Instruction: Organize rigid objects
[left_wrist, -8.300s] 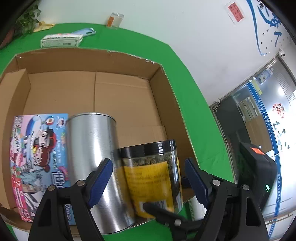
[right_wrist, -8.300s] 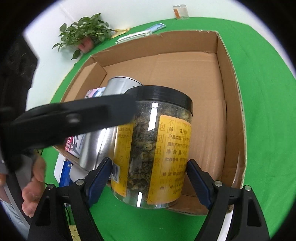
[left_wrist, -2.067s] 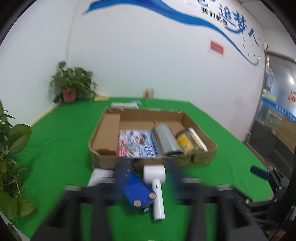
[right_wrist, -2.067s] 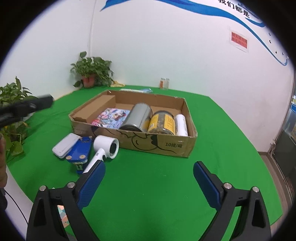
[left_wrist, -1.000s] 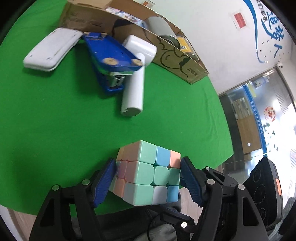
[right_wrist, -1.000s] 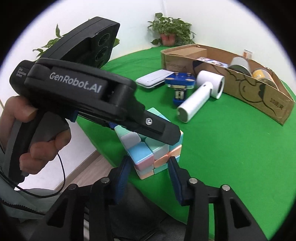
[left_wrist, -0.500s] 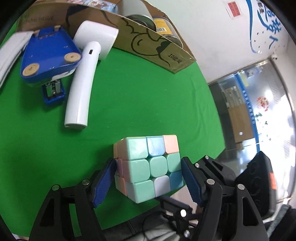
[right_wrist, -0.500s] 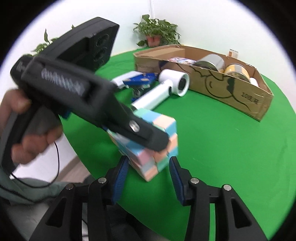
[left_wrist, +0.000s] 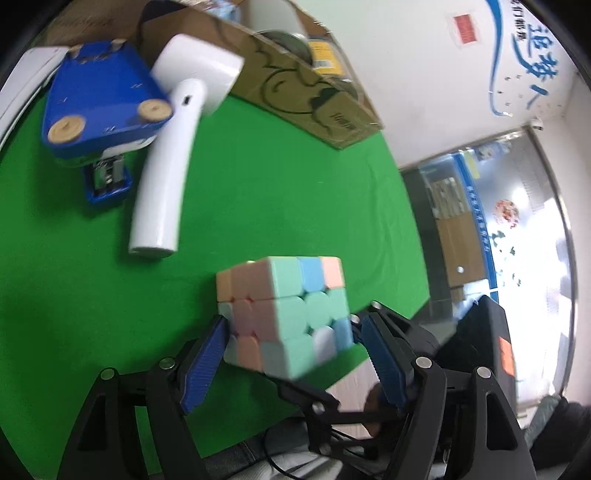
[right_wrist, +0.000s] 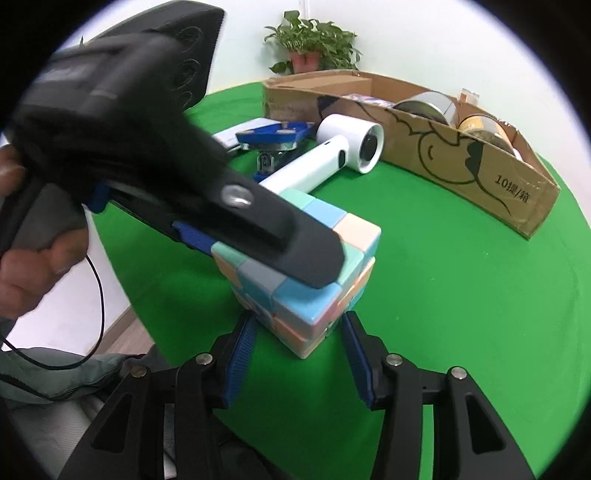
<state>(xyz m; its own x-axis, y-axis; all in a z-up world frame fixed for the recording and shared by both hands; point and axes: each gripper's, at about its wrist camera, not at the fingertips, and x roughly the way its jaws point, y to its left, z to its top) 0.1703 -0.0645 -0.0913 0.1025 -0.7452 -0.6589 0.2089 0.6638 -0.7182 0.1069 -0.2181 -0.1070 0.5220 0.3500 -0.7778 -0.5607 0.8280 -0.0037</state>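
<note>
A pastel puzzle cube (left_wrist: 284, 314) sits between the blue pads of my left gripper (left_wrist: 291, 328), near the front edge of the green table (left_wrist: 258, 177). Both pads lie against its sides, and the jaws are easing open slightly. In the right wrist view one black finger (right_wrist: 280, 240) of the left gripper lies across the top of the cube (right_wrist: 314, 295). My right gripper (right_wrist: 297, 328) straddles the cube's lower corner. Its jaws are opening, and both pads stand a little off the cube. Whether the cube rests on the table is unclear.
A white hair dryer (right_wrist: 332, 151), a blue stapler (right_wrist: 275, 133) and a flat white case (right_wrist: 243, 133) lie beyond the cube. Behind them a cardboard box (right_wrist: 461, 147) holds a silver can (right_wrist: 424, 103) and a yellow jar (right_wrist: 484, 129). A potted plant (right_wrist: 310, 48) stands far back.
Both grippers and the cube have shifted along the table's front towards the hair dryer. The right gripper's pads, tight on the cube a second ago, have spread apart from it.
</note>
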